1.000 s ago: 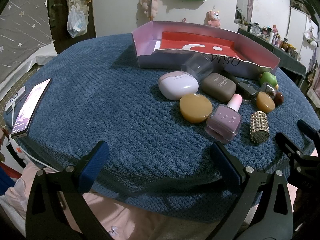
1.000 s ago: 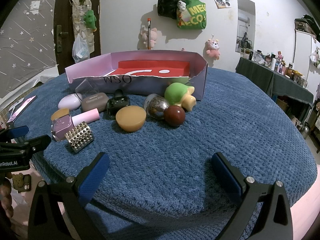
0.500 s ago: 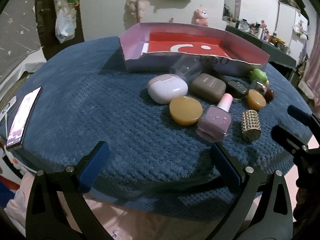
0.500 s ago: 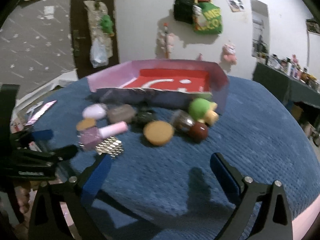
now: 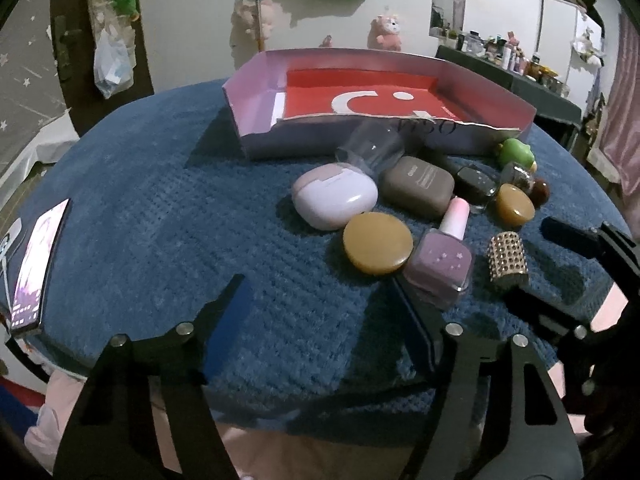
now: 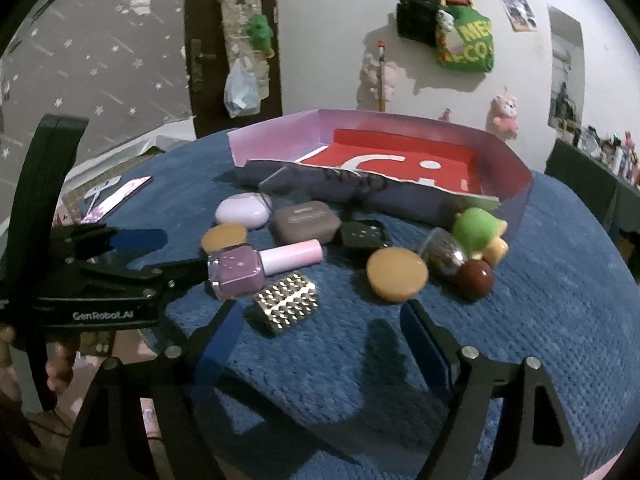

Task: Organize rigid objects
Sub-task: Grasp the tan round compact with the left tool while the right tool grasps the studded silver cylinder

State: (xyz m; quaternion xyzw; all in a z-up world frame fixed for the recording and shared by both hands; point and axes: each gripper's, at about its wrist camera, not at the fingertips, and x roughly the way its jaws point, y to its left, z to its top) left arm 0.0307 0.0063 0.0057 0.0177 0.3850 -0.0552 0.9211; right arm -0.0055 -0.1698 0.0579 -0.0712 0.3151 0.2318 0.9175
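- The left gripper [image 5: 320,312] hangs over the near edge of the round blue knitted cloth [image 5: 160,208]; its jaws have just been closing to a middling gap, with nothing between them.
- The right gripper [image 6: 316,332] is likewise half-narrowed, its jaws having just been closing, with only bare cloth between the pads.
- The shallow pink cardboard tray with a red floor [image 5: 256,96] sits at twelve o'clock on the cloth, empty of objects.
- The cluster lies just in front of the tray: the lilac square nail-polish bottle with a pale pink cap [image 5: 440,260] and the gold studded cylinder [image 6: 286,304] are nearest.
- A sound way on, judging from the layout, would be for each gripper to take its nearest piece, squeezing the bottle across its flat sides and the cylinder across its round body, then lift clear before carrying to the tray.
- The amber round disc [image 5: 378,248] touches the bottle, so a careless approach could nudge it.
- The clear cup [image 5: 372,148] lying against the tray wall is hard to read; the tray's torn front flap partly hides the lettering.
- The small dark case [image 6: 364,234] may be dotted, but blur leaves that uncertain.
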